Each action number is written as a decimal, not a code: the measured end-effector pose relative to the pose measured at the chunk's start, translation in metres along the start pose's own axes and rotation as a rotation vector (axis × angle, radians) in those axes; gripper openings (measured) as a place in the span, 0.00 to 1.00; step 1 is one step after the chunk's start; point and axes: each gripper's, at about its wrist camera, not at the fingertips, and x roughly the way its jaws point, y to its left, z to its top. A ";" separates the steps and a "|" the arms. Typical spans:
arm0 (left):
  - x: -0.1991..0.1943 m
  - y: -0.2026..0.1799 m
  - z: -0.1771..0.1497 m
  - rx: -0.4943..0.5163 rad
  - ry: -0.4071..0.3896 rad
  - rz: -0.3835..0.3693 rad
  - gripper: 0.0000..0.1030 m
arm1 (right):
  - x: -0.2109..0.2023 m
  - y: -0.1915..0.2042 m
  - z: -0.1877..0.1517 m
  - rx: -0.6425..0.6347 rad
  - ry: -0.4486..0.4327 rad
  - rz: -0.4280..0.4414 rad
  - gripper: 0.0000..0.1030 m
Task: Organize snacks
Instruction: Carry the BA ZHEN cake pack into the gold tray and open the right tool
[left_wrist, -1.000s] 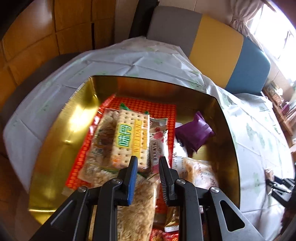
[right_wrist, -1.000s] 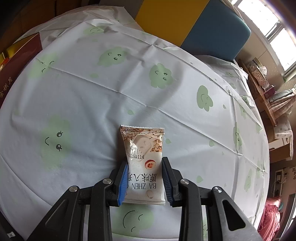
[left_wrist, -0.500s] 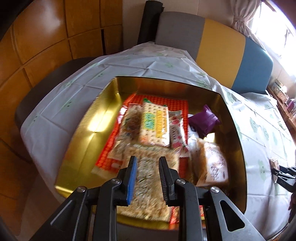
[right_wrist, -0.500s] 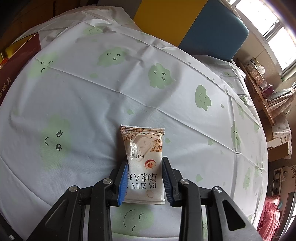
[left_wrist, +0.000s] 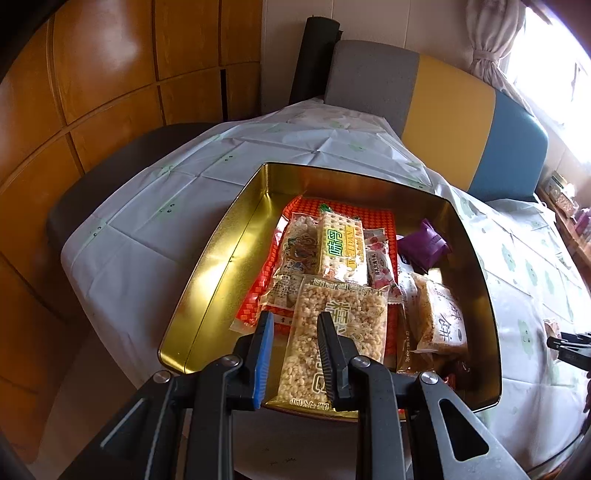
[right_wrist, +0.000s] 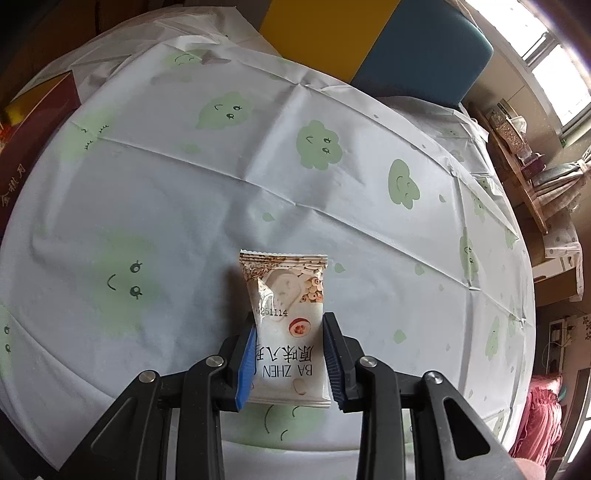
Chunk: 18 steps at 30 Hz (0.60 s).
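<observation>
Two grippers work here: the left gripper (left_wrist: 295, 354) has drawn back from the gold rectangular tin (left_wrist: 207, 273), its jaws slightly parted and empty, so its delivery looks finished. Seven or so packets lie inside, the clear puffed-rice bar packet (left_wrist: 332, 332) nearest. One white wrapped snack packet (right_wrist: 288, 325) remains on the cloud-print tablecloth (right_wrist: 184, 184), pinched by the right gripper (right_wrist: 290, 350), seemingly next for the tin.

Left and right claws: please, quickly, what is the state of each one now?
Left claw: open, empty, above the gold metal tin.
Right claw: closed on the white snack packet.
</observation>
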 end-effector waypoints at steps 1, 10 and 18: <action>0.000 0.000 -0.001 -0.001 0.000 -0.001 0.24 | -0.004 0.002 0.000 0.005 -0.005 0.007 0.32; 0.000 0.000 -0.004 0.005 -0.004 0.014 0.24 | -0.056 0.046 0.008 0.008 -0.137 0.167 0.32; -0.001 0.006 -0.003 -0.013 -0.012 0.027 0.24 | -0.112 0.128 0.022 -0.072 -0.272 0.347 0.32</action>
